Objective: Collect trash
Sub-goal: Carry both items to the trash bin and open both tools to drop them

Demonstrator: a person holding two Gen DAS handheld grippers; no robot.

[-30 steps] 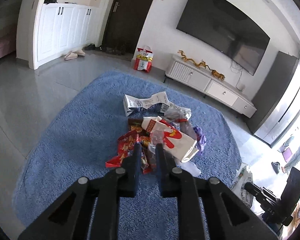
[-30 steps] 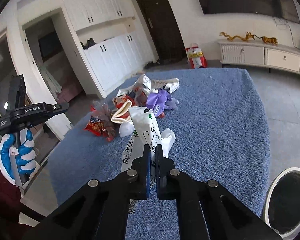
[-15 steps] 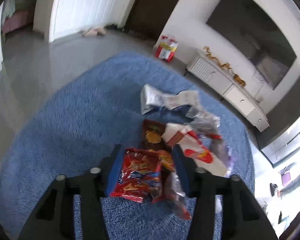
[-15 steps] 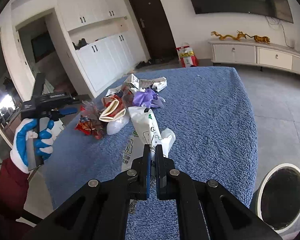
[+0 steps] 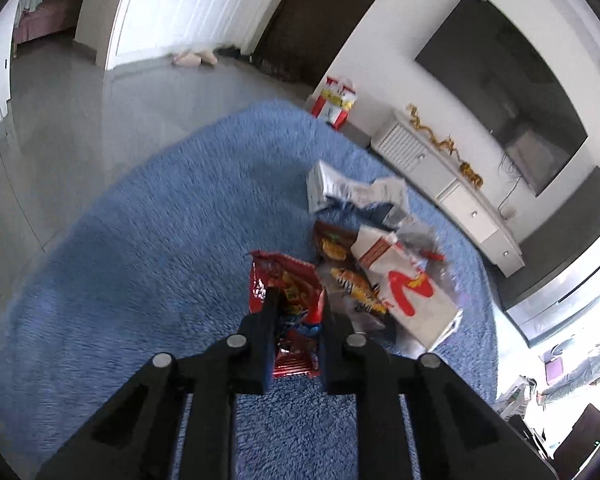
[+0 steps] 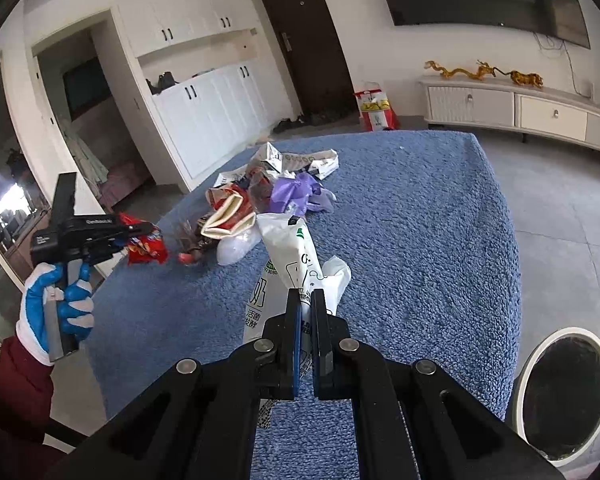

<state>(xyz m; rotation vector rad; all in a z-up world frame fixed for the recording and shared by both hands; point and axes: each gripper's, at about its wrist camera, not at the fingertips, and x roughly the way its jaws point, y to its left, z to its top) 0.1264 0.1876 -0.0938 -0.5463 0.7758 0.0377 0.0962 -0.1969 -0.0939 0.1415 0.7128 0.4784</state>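
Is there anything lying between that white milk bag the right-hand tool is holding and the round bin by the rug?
Nothing visible does. The right gripper is shut on the white milk bag, and the bin stands open beside the blue rug's near right corner. Only bare rug lies between them; the trash pile sits farther away, to the left.

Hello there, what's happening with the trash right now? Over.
Left gripper shut on red snack wrapper. Right gripper shut on white bag. Trash pile remains on rug; nothing blocking.
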